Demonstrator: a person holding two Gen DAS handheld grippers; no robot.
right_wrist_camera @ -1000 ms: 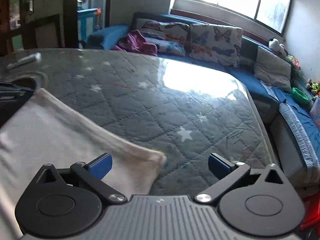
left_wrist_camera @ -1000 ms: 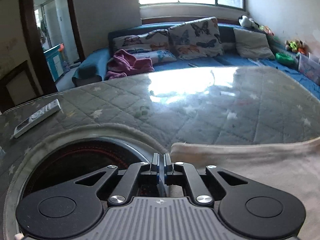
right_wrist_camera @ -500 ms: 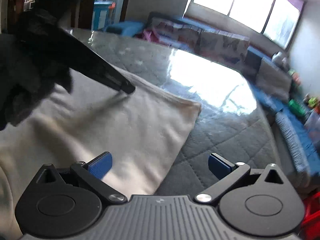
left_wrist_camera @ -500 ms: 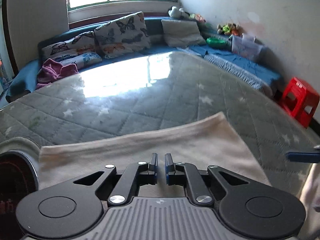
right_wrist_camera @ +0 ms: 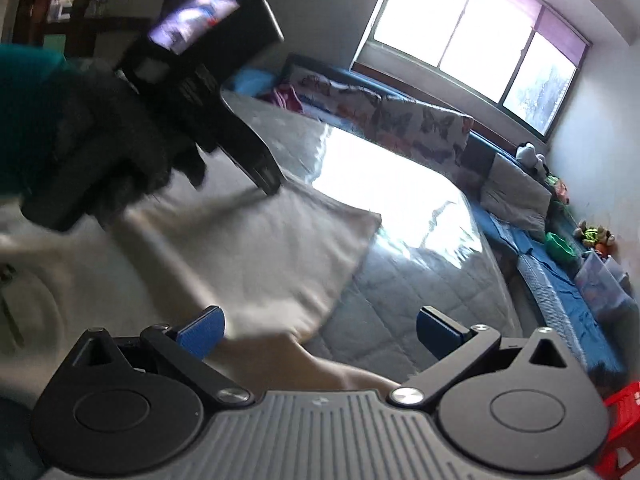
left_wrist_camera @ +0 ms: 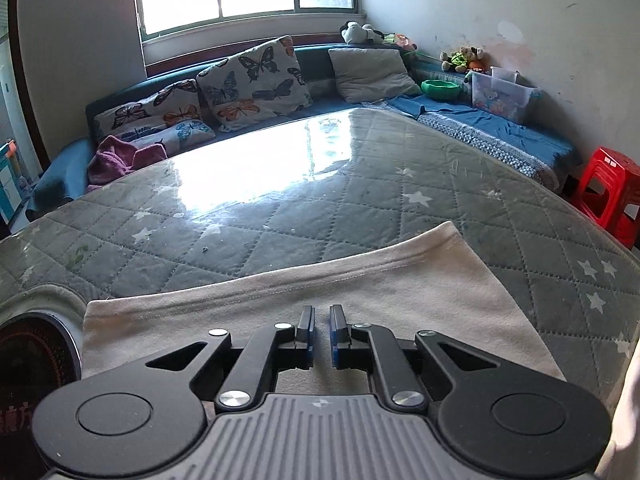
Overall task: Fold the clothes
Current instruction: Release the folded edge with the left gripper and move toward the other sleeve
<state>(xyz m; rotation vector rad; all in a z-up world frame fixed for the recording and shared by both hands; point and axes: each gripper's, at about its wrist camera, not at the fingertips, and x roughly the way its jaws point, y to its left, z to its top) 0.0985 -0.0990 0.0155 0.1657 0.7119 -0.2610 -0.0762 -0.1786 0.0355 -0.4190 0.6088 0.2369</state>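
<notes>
Cloth (left_wrist_camera: 384,292), pale and cream, lay flat on the grey quilted table (left_wrist_camera: 280,216) with white stars. On the left, the left gripper (left_wrist_camera: 321,320) sat low over the cloth. Its two fingers were almost together, with only a thin gap and nothing between them. On the right, the right gripper (right_wrist_camera: 318,330) had its blue fingers (right_wrist_camera: 202,330) spread wide over the cloth's near edge, holding nothing. A red stool (left_wrist_camera: 612,192) stood beside the table.
</notes>
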